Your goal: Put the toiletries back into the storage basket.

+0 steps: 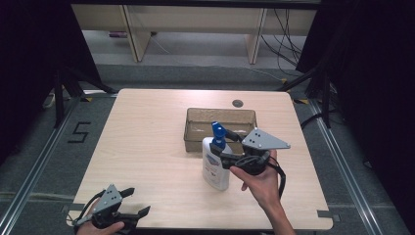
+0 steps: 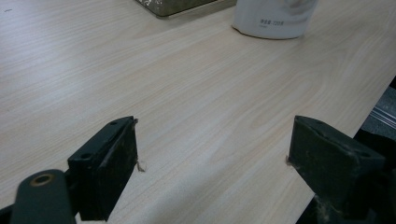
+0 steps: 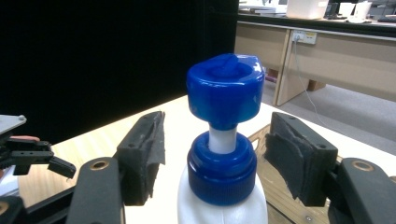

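We start at our right gripper [image 1: 229,157], just right of the table's middle in the high view. Its jaws stand spread, one on each side of the blue collar at the neck of the pump bottle [image 1: 215,164]. In the right gripper view there is a gap on both sides between the pads [image 3: 149,140] and the collar, so we judge that nothing is pinched yet.

The bottle stands upright on the table [image 1: 147,147], its long axis vertical, white body below and blue pump head [image 3: 225,88] above. From the right gripper it lies dead ahead, at twelve o'clock between the jaws, with the head rising above the jaw tips. A squeeze here would meet the collar, not the head.

Beyond the bottle, at about twelve o'clock from it in the high view, sits a clear brownish tray [image 1: 195,128], just behind it; whether the two touch we cannot tell.

Our left gripper [image 1: 134,203] rests at the table's near left corner, roughly seven o'clock from the bottle and well apart from it. Its jaws are also spread, with bare wood between them in the left gripper view, the bottle's white base [image 2: 275,18] far off at one o'clock.

The right hand [image 1: 259,183] is plainly nearer, so we judge that the coming grasp is its own.
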Demonstrator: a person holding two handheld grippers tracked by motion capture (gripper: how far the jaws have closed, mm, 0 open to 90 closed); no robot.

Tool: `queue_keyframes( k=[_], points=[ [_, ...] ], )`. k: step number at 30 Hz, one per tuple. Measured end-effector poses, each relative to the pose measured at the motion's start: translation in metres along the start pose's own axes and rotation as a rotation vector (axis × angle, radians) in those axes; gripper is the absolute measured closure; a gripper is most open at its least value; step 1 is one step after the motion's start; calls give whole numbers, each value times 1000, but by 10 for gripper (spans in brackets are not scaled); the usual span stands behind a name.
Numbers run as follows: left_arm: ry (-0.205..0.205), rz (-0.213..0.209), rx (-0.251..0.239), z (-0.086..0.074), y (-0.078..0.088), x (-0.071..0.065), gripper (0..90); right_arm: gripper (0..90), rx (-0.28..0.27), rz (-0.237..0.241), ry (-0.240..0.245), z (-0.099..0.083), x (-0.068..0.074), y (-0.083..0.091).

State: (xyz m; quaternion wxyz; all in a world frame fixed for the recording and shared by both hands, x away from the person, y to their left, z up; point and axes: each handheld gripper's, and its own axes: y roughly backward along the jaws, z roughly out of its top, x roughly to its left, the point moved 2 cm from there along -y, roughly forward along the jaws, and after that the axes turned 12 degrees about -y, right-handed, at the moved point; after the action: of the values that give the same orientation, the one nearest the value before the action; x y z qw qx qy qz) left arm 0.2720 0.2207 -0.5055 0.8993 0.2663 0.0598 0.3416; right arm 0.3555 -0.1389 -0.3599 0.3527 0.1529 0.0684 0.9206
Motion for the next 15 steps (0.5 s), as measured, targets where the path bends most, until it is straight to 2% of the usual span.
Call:
queue_keyframes(
  k=[1, 2, 3, 4, 10, 15],
  points=[
    [-3, -2, 2, 0, 0, 0, 149, 381, -3, -12, 19, 1, -1, 0],
    [1, -3, -3, 0, 0, -1, 149, 400, -1, 12, 10, 0, -1, -3],
    [1, -2, -3, 0, 0, -1, 150, 410, 0, 13, 7, 0, -1, -4],
    [-4, -4, -4, 0, 0, -1, 149, 421, 2, -7, 25, 1, -2, -4],
    [-8, 0, 7, 0, 0, 0, 149, 497, -12, 22, 19, 1, -3, -11],
    [-3, -2, 3, 0, 0, -1, 149, 584, -19, 2, 40, 1, -4, -11]
  ],
)
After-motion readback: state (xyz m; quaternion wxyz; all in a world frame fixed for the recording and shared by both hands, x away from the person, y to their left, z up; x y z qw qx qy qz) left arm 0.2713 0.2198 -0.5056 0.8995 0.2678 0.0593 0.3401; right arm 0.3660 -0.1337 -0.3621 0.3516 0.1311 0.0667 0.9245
